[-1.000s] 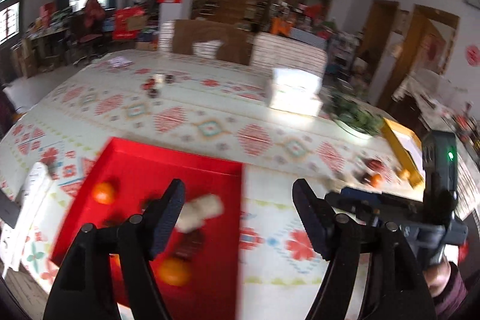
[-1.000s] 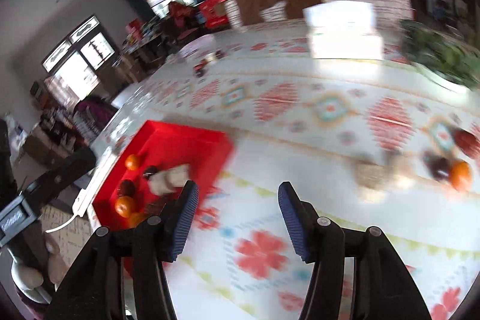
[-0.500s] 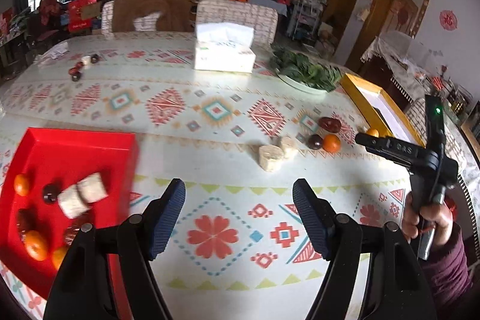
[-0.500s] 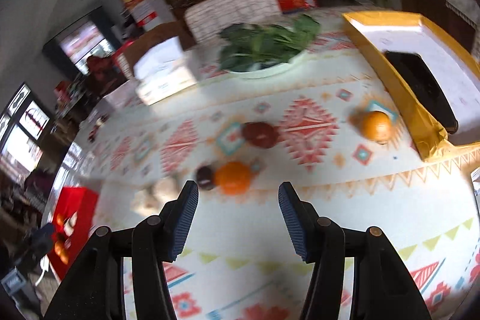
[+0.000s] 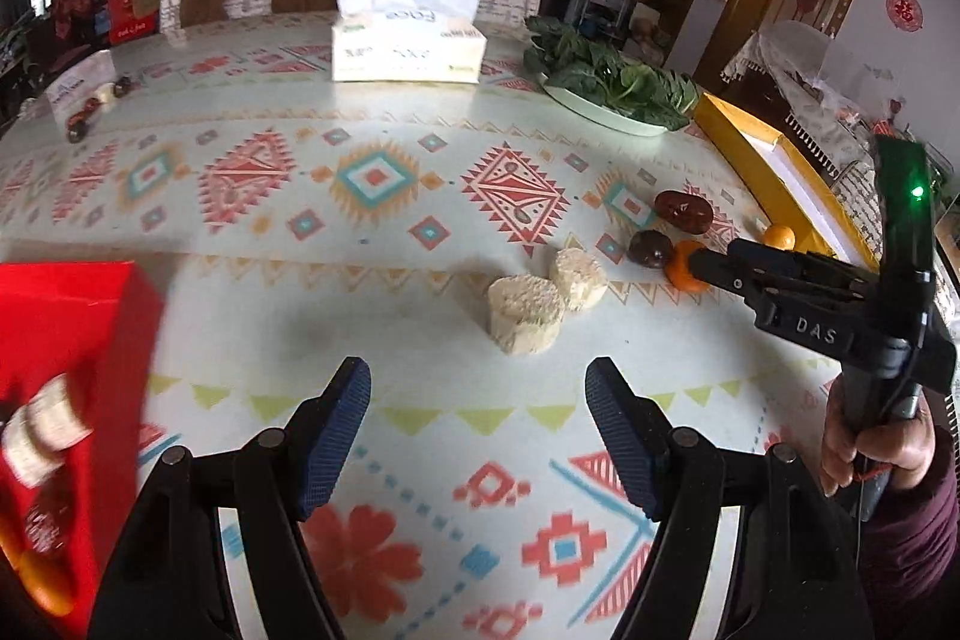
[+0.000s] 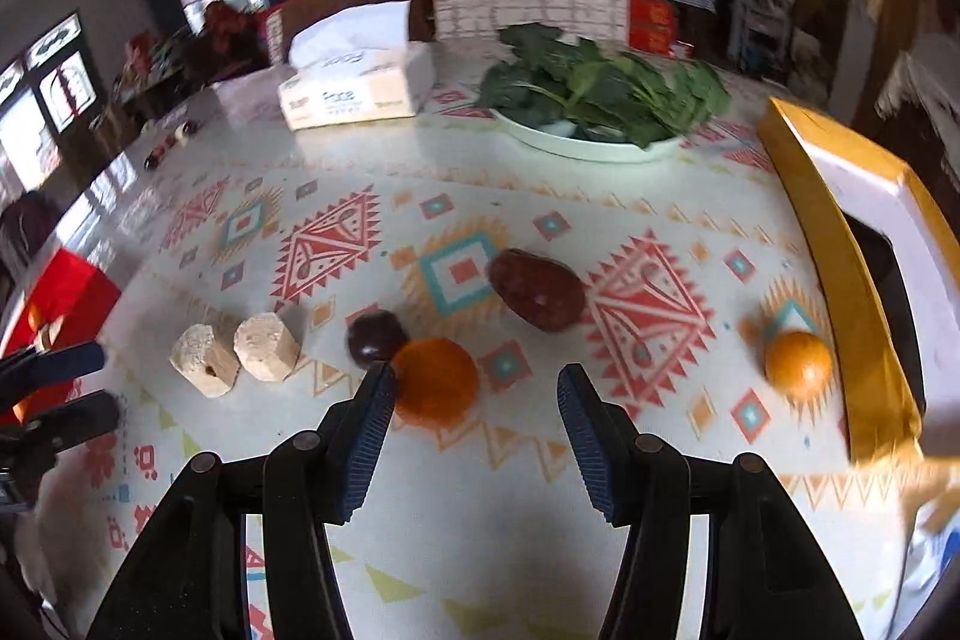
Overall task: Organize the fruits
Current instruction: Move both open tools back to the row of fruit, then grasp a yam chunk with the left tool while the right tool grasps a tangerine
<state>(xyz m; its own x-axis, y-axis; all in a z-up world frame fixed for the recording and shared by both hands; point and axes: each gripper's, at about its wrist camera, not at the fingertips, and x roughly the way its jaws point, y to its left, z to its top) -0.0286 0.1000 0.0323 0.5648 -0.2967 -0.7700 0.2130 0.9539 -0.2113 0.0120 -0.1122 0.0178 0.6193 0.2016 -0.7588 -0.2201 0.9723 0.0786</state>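
Note:
My left gripper (image 5: 478, 421) is open and empty, just short of two beige sugarcane chunks (image 5: 526, 313). My right gripper (image 6: 474, 415) is open and empty, with an orange (image 6: 435, 381) just beyond its left finger. A dark round fruit (image 6: 377, 337), a red-brown date (image 6: 536, 288) and a second orange (image 6: 798, 363) lie nearby. The same chunks (image 6: 234, 349) lie to the left in the right wrist view. The red tray (image 5: 66, 334) at the left holds several fruits and chunks. The right gripper body (image 5: 804, 301) shows at the right in the left wrist view.
A tissue box (image 5: 407, 34) and a plate of greens (image 5: 606, 82) stand at the back of the patterned table. A yellow box (image 6: 852, 250) lies along the right edge. Small dark fruits (image 5: 90, 106) sit at the far left. Chairs stand behind the table.
Both grippers swung right, away from the red tray, and came closer to the loose fruits. The right gripper now sits at the orange; the left faces the chunks. Both stay open.

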